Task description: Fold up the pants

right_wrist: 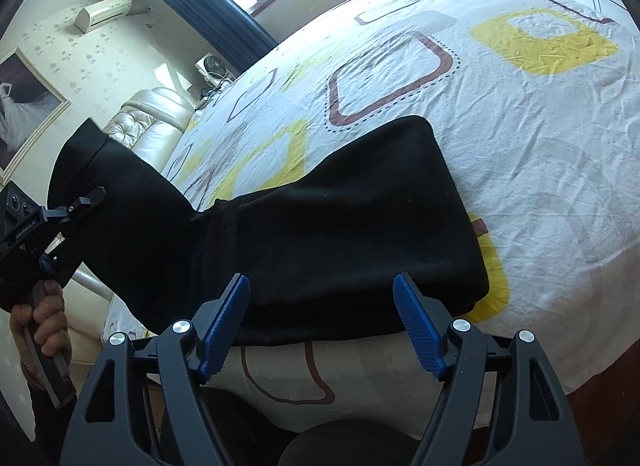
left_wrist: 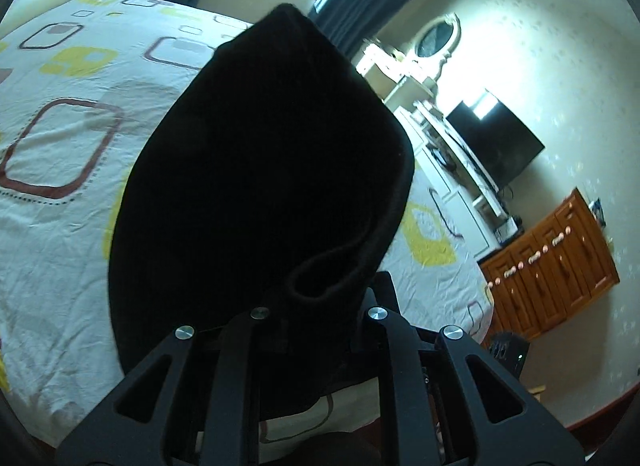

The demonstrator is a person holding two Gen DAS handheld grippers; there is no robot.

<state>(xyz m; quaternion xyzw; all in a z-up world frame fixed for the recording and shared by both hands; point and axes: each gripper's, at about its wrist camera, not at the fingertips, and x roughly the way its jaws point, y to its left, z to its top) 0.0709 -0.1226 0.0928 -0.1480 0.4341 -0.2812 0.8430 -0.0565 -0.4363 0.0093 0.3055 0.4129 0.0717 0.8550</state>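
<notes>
The black pants (right_wrist: 344, 225) lie on the bed sheet (right_wrist: 540, 145) near its front edge, one end lifted at the left. My left gripper (left_wrist: 316, 306) is shut on the pants (left_wrist: 260, 169) and holds that end up; its fingertips are hidden by the cloth. It also shows in the right wrist view (right_wrist: 86, 201), held by a hand, with the black cloth draped over it. My right gripper (right_wrist: 322, 298) is open and empty, its blue pads (right_wrist: 416, 326) just in front of the near edge of the pants.
The bed has a white sheet with yellow and brown squares (left_wrist: 60, 145). A cream headboard (right_wrist: 148, 113) is at the left. A TV (left_wrist: 496, 145), white shelves and a wooden cabinet (left_wrist: 556, 262) stand along the wall beyond the bed's foot.
</notes>
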